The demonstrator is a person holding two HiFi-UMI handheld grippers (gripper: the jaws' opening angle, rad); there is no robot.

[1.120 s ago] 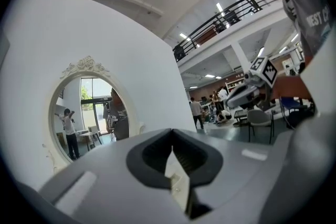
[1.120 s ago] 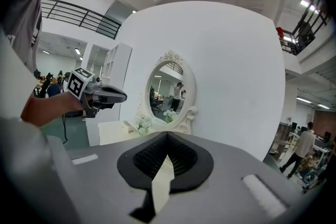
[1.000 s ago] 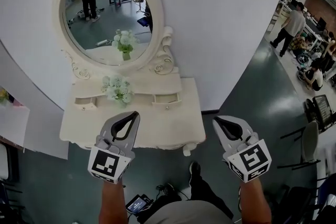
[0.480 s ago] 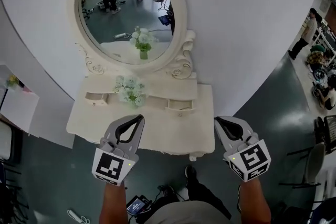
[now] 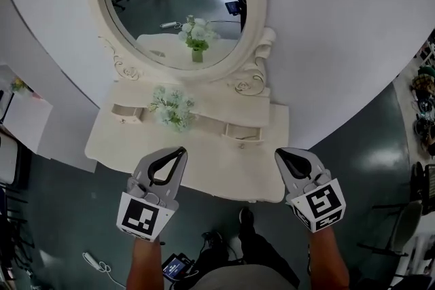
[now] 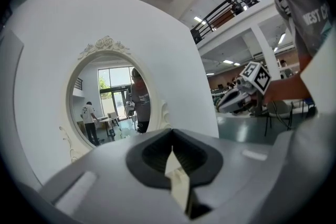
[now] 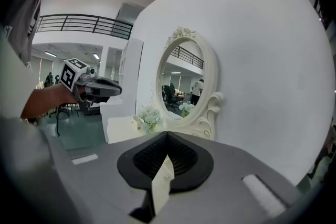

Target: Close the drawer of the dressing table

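A cream dressing table (image 5: 122, 146) with an oval mirror (image 5: 170, 3) stands against the white wall. Its small right drawer (image 5: 242, 133) juts out a little from the shelf front. The small left drawer (image 5: 127, 113) sits at the other side of a white flower bunch (image 5: 173, 107). My left gripper (image 5: 178, 153) hovers over the tabletop's front, jaws shut and holding nothing. My right gripper (image 5: 281, 155) hangs at the table's front right corner, also shut and holding nothing, a short way in front of the right drawer. Each gripper view shows the other gripper in the air.
A curved white wall (image 5: 340, 44) backs the table. A white panel (image 5: 27, 122) stands at the left. On the grey-green floor (image 5: 380, 146) lie cables (image 5: 95, 261), and the person's shoe (image 5: 248, 217) shows below the table edge. A person shows in the mirror.
In the head view the dressing table has slid right and nearer. Both grippers keep about the same pose in the view and stay shut.
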